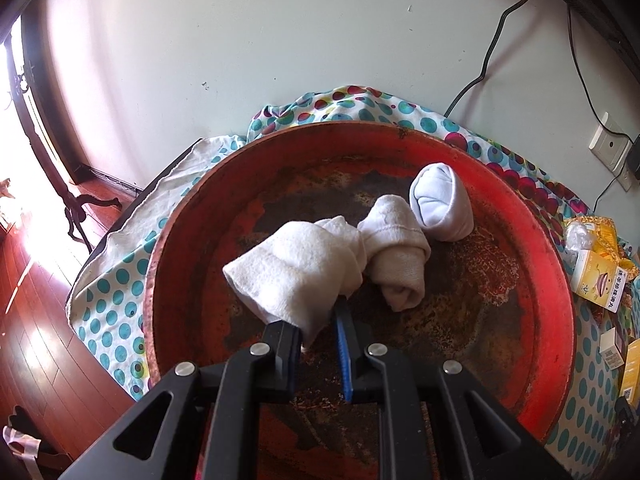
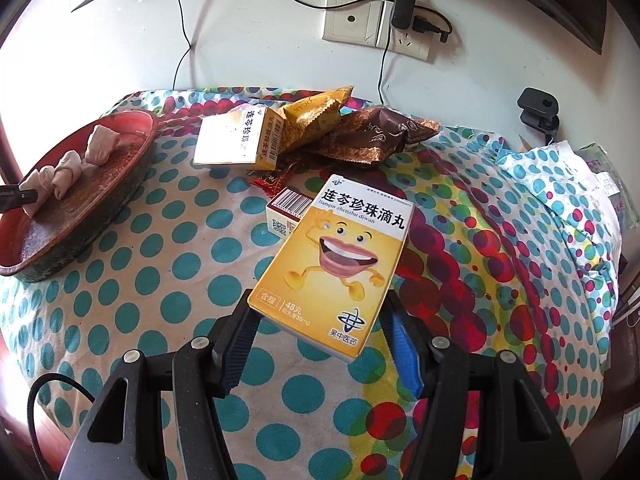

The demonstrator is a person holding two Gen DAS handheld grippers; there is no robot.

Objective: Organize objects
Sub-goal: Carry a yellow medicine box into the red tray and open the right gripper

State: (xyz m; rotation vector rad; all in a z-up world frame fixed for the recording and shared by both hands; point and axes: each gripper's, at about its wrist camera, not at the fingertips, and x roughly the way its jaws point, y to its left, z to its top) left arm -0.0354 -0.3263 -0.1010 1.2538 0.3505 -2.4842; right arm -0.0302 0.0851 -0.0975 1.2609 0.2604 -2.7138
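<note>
Left gripper [image 1: 320,320] clamping sock [image 1: 296,268] over tray [image 1: 532,248]. Right gripper [image 2: 320,332] gripping box [image 2: 336,264] above cloth [image 2: 160,280]; grip is low, so box risks tipping out.

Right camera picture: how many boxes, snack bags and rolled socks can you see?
Boxes: 3, the held yellow box, the white-and-yellow box, the small box
Snack bags: 2, yellow bag, brown bag
Rolled socks: 3, in the red tray; one
Total: 8
</note>
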